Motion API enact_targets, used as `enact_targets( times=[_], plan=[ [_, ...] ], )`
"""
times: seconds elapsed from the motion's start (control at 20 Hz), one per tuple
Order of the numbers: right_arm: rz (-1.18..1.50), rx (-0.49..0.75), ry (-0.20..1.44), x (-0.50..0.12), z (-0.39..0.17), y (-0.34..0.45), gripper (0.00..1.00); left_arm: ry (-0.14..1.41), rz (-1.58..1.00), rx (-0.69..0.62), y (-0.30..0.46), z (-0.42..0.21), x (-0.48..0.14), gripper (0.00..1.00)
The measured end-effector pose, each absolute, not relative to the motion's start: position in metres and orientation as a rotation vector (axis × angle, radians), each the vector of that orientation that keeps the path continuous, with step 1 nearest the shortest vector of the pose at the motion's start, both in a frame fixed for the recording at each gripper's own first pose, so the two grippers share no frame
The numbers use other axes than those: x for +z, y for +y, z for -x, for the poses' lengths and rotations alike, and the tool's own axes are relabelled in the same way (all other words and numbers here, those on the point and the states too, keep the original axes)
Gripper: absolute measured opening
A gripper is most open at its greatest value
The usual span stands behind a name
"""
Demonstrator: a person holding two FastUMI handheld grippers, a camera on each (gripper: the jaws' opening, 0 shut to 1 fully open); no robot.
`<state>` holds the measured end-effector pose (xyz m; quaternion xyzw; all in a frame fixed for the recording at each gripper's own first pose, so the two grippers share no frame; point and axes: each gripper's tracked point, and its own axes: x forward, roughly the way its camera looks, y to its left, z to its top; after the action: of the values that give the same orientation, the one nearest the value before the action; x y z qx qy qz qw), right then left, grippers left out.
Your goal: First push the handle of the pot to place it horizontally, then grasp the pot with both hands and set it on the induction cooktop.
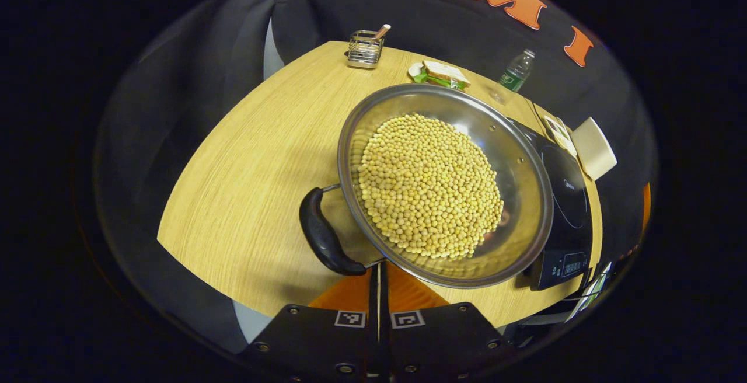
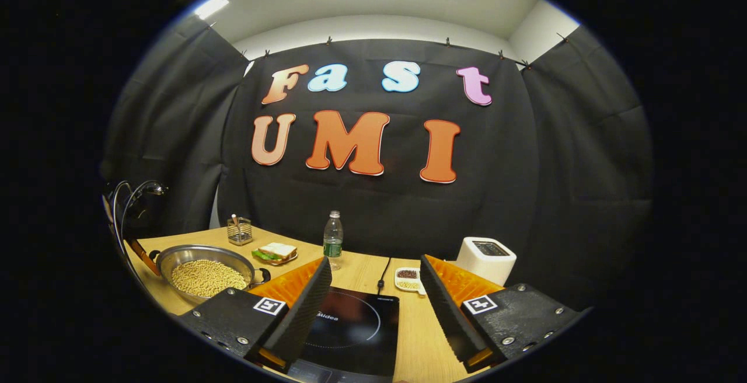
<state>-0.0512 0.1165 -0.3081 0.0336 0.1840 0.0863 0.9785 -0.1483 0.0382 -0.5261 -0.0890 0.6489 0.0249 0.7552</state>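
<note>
In the left gripper view the left tool (image 1: 379, 289) stood closed, empty, just beside the black handle (image 1: 324, 233) of the bean-filled pot (image 1: 525, 155) on the tabletop (image 1: 245, 184), while the right gripper view showed the right tool (image 2: 373, 289) wide open, empty, above the induction cooktop (image 2: 356, 330) marked "Midea".

— Where does the pot (image 1: 444, 184) sit?
— On the table (image 1: 251, 155), just left of the cooktop (image 1: 565, 208) in the left gripper view, its right edge over the cooktop's near side. Beans (image 1: 430, 184) lie in it.
— And its handle (image 1: 323, 232)?
— At the pot's near left, just ahead of the left gripper (image 1: 379, 289).
— What's behind the pot?
— A wire holder (image 1: 364, 49) far left, a sandwich (image 1: 441, 73) beside it, a bottle (image 1: 516, 72) further right.
— And the right gripper (image 2: 373, 292)?
— Over the cooktop (image 2: 350, 324), pot (image 2: 204, 272) to its left, a white box (image 2: 485, 259) and a small dish (image 2: 407, 278) behind.
</note>
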Motion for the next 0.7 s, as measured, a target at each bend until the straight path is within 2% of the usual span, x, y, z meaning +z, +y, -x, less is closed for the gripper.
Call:
enact_targets(
  times=[0.45, 0.7],
  plan=[
    [-0.119, 0.290, 0.501, -0.342, 0.054, 0.171, 0.95, 1.366, 0.025, 0.121, 0.085, 0.112, -0.544, 0.01],
    [-0.159, 0.355, 0.640, -0.373, 0.061, 0.207, 0.95, 1.301, -0.118, 0.125, 0.111, 0.083, -0.556, 0.01]
  ],
)
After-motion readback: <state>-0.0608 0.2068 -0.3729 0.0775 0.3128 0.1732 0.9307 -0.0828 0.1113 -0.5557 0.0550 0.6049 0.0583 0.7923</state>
